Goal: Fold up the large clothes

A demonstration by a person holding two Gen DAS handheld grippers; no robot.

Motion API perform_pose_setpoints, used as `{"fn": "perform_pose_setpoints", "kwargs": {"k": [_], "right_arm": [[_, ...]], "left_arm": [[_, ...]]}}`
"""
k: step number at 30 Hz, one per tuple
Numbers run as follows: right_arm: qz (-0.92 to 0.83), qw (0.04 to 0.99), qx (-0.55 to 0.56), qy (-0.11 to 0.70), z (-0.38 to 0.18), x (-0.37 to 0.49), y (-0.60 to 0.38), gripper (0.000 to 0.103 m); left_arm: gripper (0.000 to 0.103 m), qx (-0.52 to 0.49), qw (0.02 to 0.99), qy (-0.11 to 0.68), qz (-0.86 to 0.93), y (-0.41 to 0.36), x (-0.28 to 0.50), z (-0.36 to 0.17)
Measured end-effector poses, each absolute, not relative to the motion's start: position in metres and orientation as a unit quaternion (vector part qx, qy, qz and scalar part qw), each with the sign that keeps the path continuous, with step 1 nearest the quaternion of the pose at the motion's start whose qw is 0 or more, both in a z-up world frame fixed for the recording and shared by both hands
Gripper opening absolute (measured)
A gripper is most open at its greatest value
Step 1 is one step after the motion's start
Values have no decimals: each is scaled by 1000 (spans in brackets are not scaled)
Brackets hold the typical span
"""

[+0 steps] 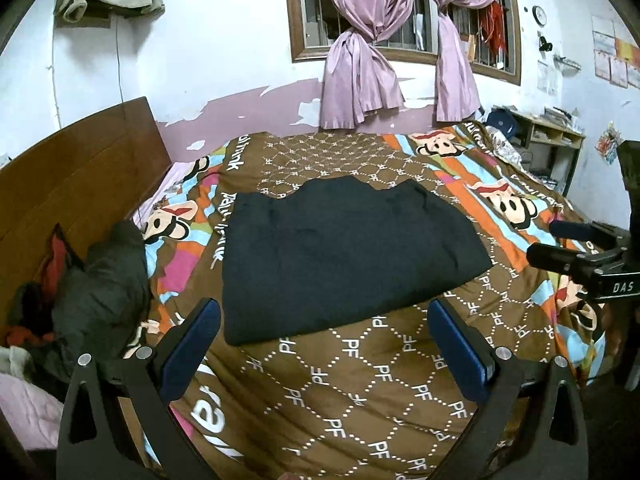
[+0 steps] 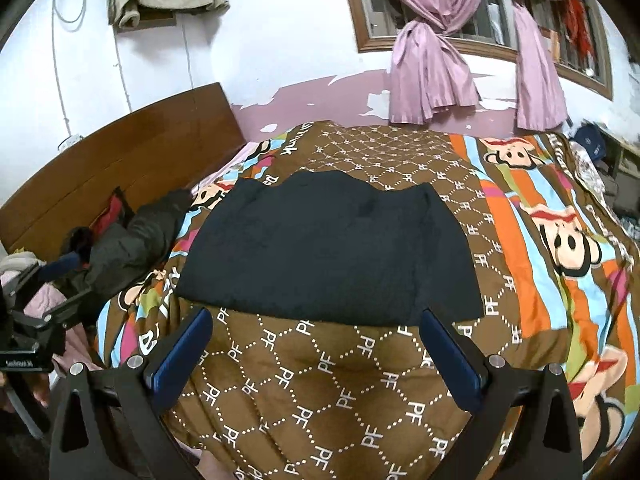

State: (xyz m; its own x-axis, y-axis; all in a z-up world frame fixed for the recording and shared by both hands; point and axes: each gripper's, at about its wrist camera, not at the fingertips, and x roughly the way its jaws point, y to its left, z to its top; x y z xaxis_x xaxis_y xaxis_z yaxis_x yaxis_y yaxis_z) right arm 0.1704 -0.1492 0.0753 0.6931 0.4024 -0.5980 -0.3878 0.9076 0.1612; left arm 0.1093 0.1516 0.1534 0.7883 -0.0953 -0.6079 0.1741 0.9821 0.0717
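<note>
a dark navy garment (image 1: pixel 344 256) lies folded into a broad flat slab in the middle of the bed, on top of a brown quilt (image 1: pixel 360 392) printed with white "pf" lattice and cartoon monkey faces along striped borders. its far edge is wavy and uneven; the near edge is a thick, straight fold. in the right wrist view the same garment (image 2: pixel 332 248) sits just beyond the blue-padded fingertips, with a thinner layer sticking out at its near right corner.

the left gripper (image 1: pixel 324 344) hovers above the quilt just short of the garment's near edge, jaws spread wide and holding nothing. the right gripper (image 2: pixel 316 352) is likewise released, its fingers wide apart over bare quilt, nothing between them. each tool shows at the side of the other's view: the right one at the right edge of the left camera, the left one at the left edge of the right camera, where part of a hand (image 2: pixel 38 390) shows beneath it.

a wooden headboard (image 1: pixel 76 176) stands at the left. against it sits a heap of dark clothes (image 1: pixel 100 280) with red bits in it. pink curtains (image 1: pixel 360 76), knotted in the middle, hang at a barred window on the far wall, and a shelf (image 1: pixel 556 140) stands in the far right corner.
</note>
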Motion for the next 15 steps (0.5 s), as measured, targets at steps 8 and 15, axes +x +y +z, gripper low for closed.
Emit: {"fn": "perform_pose_setpoints", "kwargs": {"k": [8,15], "right_arm": [[185,934,47,302,56,146,-160,103],[147,962,38,227,44,121,-166,103]], "left_arm": [[101,27,953,291,-80,153,92,138],[101,29,972,228,-49,166,76,118]]}}
